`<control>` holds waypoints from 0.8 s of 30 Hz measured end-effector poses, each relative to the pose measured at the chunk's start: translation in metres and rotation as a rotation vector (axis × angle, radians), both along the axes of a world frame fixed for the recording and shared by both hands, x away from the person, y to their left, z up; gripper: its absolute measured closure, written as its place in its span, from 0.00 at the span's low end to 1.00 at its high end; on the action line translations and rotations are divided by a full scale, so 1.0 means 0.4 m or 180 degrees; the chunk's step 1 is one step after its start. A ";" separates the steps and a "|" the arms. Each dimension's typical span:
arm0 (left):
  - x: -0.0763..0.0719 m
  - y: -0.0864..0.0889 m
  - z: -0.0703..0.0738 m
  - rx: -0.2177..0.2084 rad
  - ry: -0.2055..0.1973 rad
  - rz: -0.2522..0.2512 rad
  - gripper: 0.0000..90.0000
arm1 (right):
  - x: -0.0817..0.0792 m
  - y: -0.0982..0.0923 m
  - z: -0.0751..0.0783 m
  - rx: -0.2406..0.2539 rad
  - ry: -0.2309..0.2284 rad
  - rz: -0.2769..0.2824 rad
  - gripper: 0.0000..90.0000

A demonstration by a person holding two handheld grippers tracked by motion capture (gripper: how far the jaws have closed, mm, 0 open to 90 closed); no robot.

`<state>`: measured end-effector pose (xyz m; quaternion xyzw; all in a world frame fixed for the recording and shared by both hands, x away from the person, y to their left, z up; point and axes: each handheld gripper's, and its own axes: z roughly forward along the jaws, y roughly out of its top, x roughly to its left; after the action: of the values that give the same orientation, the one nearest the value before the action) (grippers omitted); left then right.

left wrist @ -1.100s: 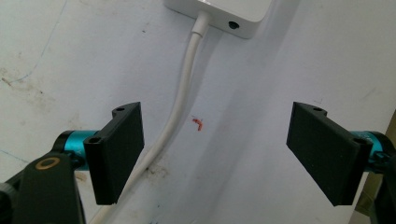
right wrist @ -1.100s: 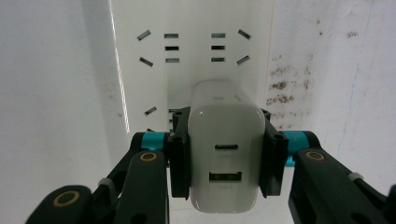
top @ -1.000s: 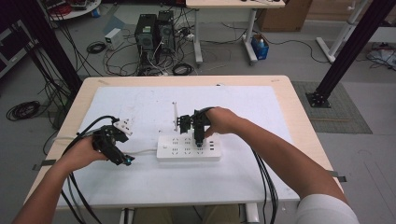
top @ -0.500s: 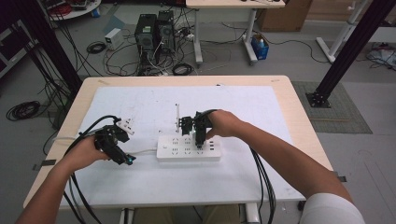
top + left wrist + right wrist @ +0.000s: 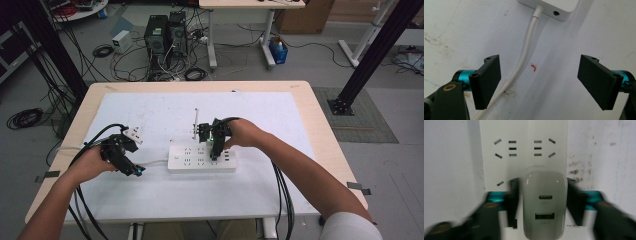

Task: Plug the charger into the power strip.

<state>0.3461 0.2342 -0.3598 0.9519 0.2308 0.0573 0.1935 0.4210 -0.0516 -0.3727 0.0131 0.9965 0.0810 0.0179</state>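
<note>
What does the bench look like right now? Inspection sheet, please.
Surface: white mat on a wooden table, stained and scuffed.
Job's things: grey USB charger standing in the white power strip.
Clutter: small white adapter at the mat's left; thin white stick behind the strip.
Grippers: left gripper open over the strip's cord; right gripper jaws have just been opening, either side of the charger with gaps showing.
Cables: black cables trail off the front edge.
Surroundings: computer towers, floor cables, black frame legs.
</note>
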 end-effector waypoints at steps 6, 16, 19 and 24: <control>-0.002 0.010 0.007 -0.0054 -0.0025 0.0026 0.21 | 0.020 -0.046 0.053 0.0785 0.0401 -0.0570 0.23; 0.003 0.022 0.030 -0.0072 -0.0030 0.0089 0.21 | 0.052 -0.104 0.142 0.1277 0.0212 -0.1335 0.01; 0.006 0.021 0.034 -0.0066 -0.0024 0.0121 0.21 | 0.050 -0.121 0.157 0.1209 0.0197 -0.1364 0.01; 0.010 0.019 0.040 -0.0036 -0.0025 0.0151 0.21 | 0.028 -0.155 0.184 0.1187 0.0078 -0.1368 0.01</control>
<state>0.3501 0.2416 -0.3439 0.9448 0.2529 0.0643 0.1983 0.4324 -0.1134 -0.2990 0.2281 0.9389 0.2571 0.0200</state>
